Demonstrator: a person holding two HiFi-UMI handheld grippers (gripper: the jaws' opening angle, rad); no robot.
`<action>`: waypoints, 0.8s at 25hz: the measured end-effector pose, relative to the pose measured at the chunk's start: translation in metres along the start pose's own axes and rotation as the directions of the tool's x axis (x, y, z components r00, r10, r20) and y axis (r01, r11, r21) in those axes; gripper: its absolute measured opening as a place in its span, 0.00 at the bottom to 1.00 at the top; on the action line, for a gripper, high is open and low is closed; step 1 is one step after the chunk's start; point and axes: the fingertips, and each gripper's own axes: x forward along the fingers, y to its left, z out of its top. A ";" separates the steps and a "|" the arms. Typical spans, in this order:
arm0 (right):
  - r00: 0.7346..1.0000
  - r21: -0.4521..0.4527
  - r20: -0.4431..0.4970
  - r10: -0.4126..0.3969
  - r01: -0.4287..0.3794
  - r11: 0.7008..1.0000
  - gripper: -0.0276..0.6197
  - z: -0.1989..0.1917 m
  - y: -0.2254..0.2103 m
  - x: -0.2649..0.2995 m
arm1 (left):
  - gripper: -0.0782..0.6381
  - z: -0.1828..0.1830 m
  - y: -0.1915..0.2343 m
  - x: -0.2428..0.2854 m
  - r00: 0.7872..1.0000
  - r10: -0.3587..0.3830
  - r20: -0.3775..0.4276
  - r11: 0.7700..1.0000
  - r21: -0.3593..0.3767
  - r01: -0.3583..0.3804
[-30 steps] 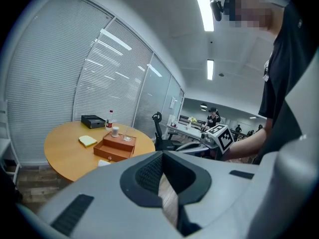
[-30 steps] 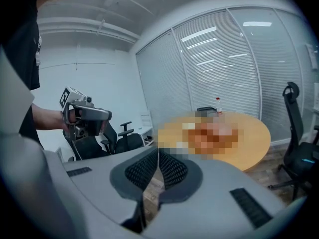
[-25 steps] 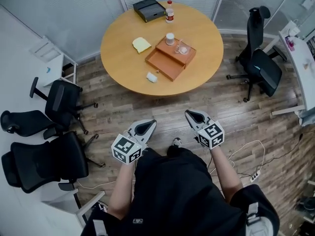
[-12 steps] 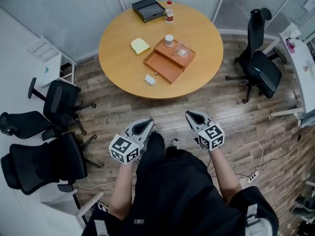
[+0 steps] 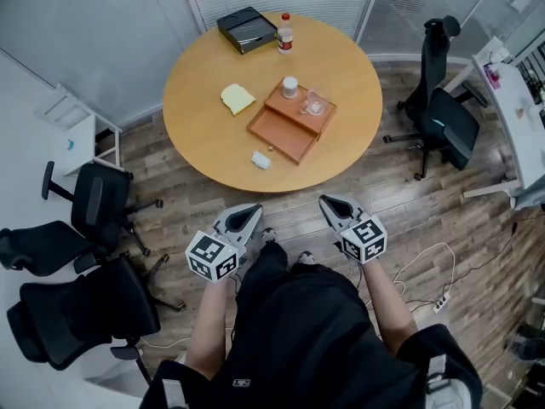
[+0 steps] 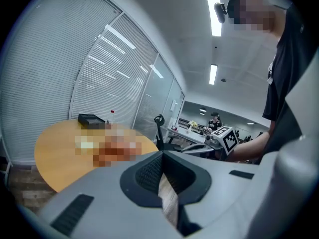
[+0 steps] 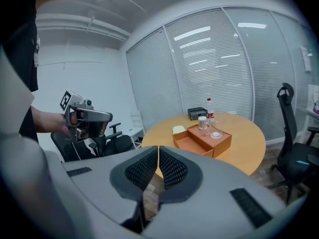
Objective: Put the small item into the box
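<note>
In the head view a small white item (image 5: 261, 159) lies near the round table's (image 5: 196, 135) front edge. Just behind it stands an orange-brown box (image 5: 292, 119) with its lower tray pulled out. The right gripper view also shows the box (image 7: 202, 139). Both grippers are held low over the wooden floor, short of the table. My left gripper (image 5: 252, 211) (image 6: 162, 156) is shut with nothing in it. My right gripper (image 5: 330, 203) (image 7: 158, 151) is also shut and empty. A mosaic patch hides the table's objects in the left gripper view.
On the table are a yellow pad (image 5: 238, 99), a black case (image 5: 247, 29), a bottle (image 5: 284, 32), and a jar (image 5: 290, 87) and glass (image 5: 313, 105) on the box. Black office chairs stand at left (image 5: 94, 207) and right (image 5: 443, 118). Cables (image 5: 426, 271) lie on the floor.
In the head view the table's front edge has come nearer to both grippers. Both grippers stay shut, side by side.
</note>
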 end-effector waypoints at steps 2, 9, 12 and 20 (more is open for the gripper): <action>1.000 0.004 0.005 -0.016 0.016 1.000 0.05 0.006 -0.003 0.009 | 0.12 0.006 0.013 0.003 1.000 -0.015 -0.003 1.000 0.003 0.015; 0.998 0.030 0.000 -0.064 0.064 0.997 0.05 0.008 -0.008 0.043 | 0.12 0.007 0.047 0.010 0.997 -0.075 -0.031 0.997 0.007 0.075; 0.997 0.044 0.004 -0.080 0.080 0.996 0.05 0.010 -0.005 0.056 | 0.12 0.003 0.061 0.008 0.995 -0.090 -0.046 0.996 0.006 0.091; 0.994 0.047 -0.001 -0.107 0.107 0.993 0.05 0.015 -0.001 0.073 | 0.12 0.004 0.085 0.001 0.992 -0.113 -0.060 0.994 0.003 0.113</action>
